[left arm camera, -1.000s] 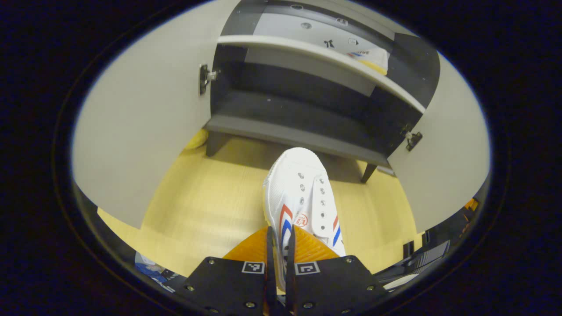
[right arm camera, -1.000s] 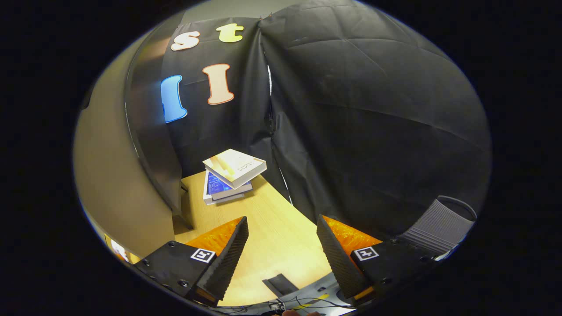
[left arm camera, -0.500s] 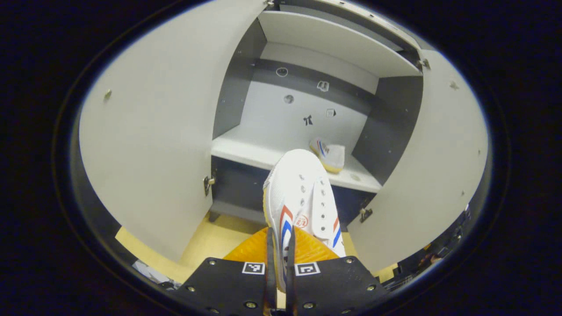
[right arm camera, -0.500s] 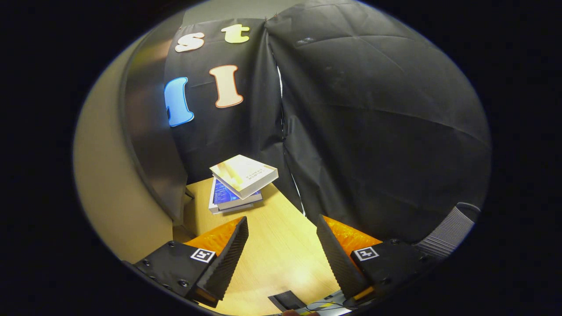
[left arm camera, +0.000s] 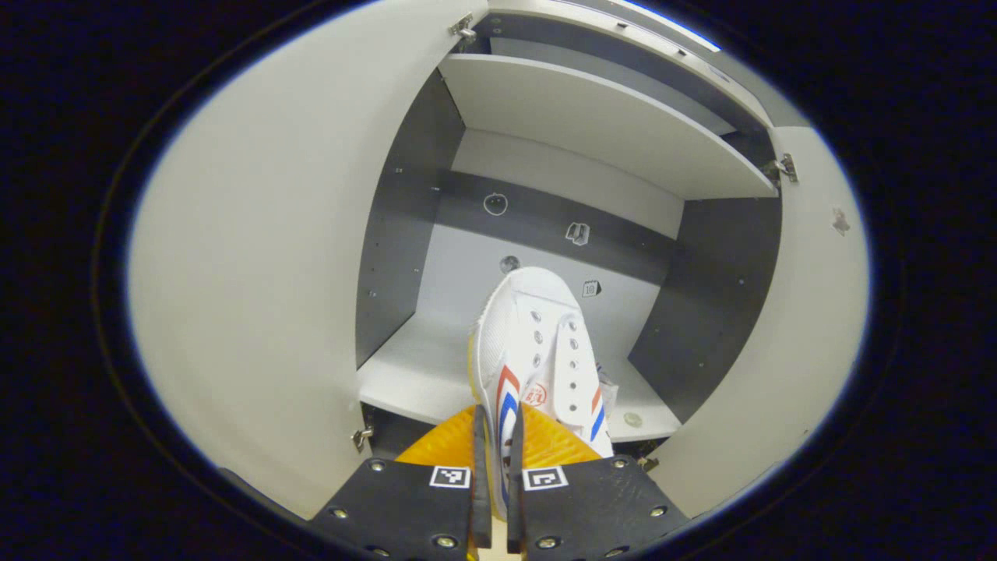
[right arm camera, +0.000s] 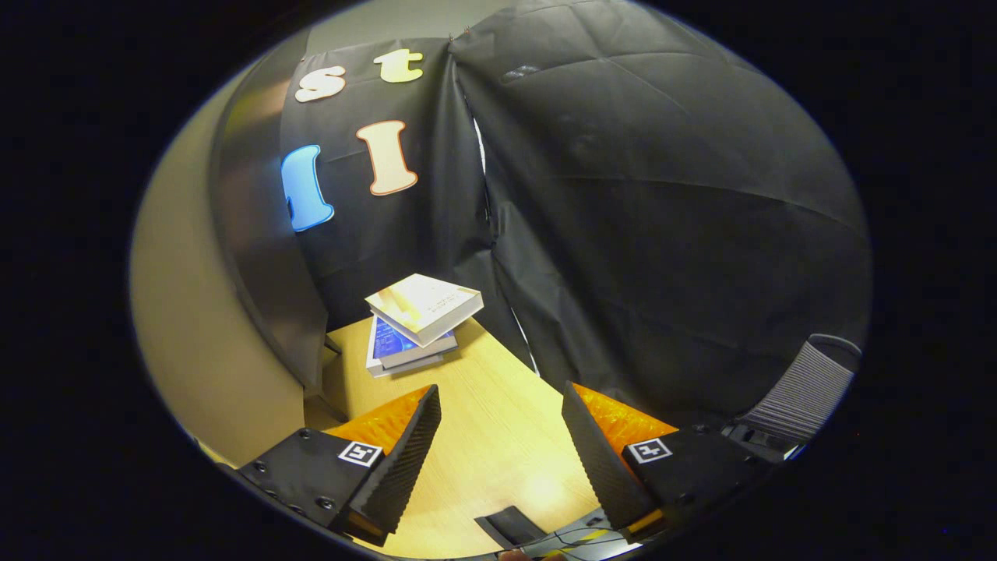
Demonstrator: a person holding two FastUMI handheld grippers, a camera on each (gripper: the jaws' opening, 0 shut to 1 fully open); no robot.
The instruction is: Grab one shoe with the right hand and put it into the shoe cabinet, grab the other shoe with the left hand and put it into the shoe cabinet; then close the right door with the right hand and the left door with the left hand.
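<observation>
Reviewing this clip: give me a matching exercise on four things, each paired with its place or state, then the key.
Things:
1. white shoe
2. right gripper
3. stack of books
4. cabinet doors

States:
A. open, holding nothing
B. swung open
C. clamped in the left gripper, toe toward the shelf
D. lying on the wooden floor by the black cloth

Pairs: 1-C, 2-A, 3-D, 4-B

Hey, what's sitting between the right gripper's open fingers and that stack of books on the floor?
Nothing: in the right gripper view, bare wooden floor runs from the open right gripper up to the stack of books.
</observation>
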